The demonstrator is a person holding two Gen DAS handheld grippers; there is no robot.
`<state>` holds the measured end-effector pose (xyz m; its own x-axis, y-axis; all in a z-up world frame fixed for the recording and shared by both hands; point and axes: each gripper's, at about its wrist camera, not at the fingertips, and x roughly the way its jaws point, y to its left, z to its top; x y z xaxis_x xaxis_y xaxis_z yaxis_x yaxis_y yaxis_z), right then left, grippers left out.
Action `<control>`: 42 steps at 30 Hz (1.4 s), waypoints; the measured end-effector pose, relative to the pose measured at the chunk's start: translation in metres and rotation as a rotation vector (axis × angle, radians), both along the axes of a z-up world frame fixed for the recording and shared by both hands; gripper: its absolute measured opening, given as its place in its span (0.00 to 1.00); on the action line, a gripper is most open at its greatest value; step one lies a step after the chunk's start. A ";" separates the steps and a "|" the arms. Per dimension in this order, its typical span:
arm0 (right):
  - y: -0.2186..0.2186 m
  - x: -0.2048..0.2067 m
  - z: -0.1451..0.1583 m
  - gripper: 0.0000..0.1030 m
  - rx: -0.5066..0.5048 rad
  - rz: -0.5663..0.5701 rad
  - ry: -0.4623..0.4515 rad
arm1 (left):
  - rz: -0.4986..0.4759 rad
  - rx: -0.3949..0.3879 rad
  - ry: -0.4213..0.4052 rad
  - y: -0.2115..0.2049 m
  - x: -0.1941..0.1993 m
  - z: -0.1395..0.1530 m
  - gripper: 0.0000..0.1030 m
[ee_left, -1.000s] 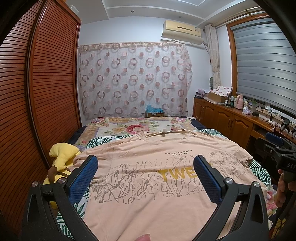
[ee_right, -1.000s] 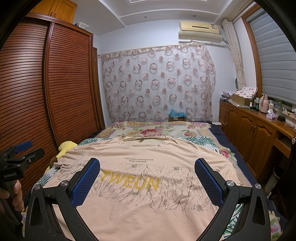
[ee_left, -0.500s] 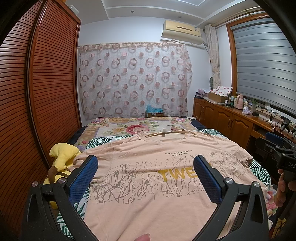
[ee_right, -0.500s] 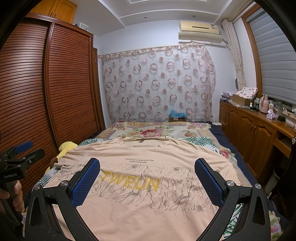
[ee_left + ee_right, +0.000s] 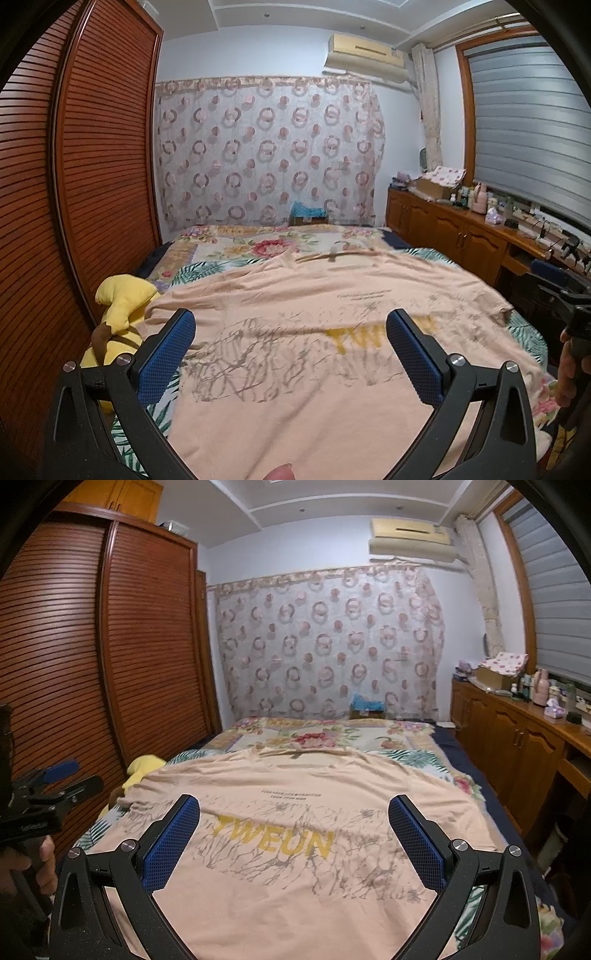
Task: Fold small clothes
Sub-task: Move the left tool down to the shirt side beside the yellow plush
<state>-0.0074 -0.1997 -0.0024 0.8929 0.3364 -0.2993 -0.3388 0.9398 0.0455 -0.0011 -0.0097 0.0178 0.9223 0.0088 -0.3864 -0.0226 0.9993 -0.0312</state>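
Left wrist view: both tools [image 5: 290,338] [image 5: 293,818] gape wide, empty, above flat T-shirt [image 5: 314,314].

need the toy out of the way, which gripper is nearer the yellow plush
Left. The left gripper hovers over the shirt's left part, the yellow plush just beside its left finger. The right gripper hovers farther right.

Even, dimmish indoor light; fisheye bends the edges, and both views look slightly soft.
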 end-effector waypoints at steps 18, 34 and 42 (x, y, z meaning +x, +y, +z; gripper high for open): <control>0.009 0.104 -0.003 0.99 -0.075 0.175 0.139 | 0.021 -0.024 0.210 0.091 0.060 -0.052 1.00; 0.051 0.204 0.000 0.99 -0.192 0.303 0.261 | 0.127 -0.139 0.383 0.178 0.108 -0.087 0.93; 0.067 0.235 0.001 0.99 -0.221 0.335 0.304 | 0.142 -0.268 0.439 0.213 0.138 -0.097 0.76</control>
<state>0.2278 -0.1328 -0.0011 0.6082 0.4886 -0.6256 -0.6258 0.7800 0.0008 0.1374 0.2037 -0.0790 0.6703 -0.0306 -0.7415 -0.2250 0.9437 -0.2423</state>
